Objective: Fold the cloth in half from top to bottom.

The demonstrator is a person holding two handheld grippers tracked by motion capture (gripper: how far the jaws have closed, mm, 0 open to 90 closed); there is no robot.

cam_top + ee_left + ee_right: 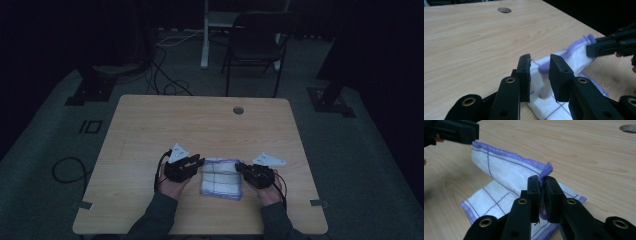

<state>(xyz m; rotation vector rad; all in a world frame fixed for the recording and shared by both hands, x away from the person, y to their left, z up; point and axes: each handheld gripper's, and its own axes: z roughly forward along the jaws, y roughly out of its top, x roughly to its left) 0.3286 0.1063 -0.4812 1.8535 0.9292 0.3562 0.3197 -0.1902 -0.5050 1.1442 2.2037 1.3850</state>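
Two grippers sit at either end of a white cloth (221, 177) with purple checks and purple hem, lying on the near half of a wooden table (150, 130). From the high view, the left gripper (198, 163) is at the cloth's left edge and the right gripper (240, 167) at its right edge, each held in a hand coming up from the bottom. A round cable hole (238, 110) is set in the tabletop near the far edge, well apart from the cloth. Beyond the table a dark chair (255, 40) stands on the floor.

Looking along the left gripper (540, 65), its two black jaws stand a little apart with a raised fold of the cloth (576, 56) between them; the purple hem bunches in the gap, and I cannot tell from here whether both pads press it. Farther off, the right gripper (594, 47) meets the cloth's other raised corner. The cable hole (504, 10) shows at the top.

Along the right gripper (543, 185), the jaws are nearly together and clamped on a pinch of the cloth (506, 170), its purple hem poking up just above the tips. The cloth is folded, one layer lifted toward the left gripper (472, 135) at the upper left, a lower layer flat on the table (586, 150).
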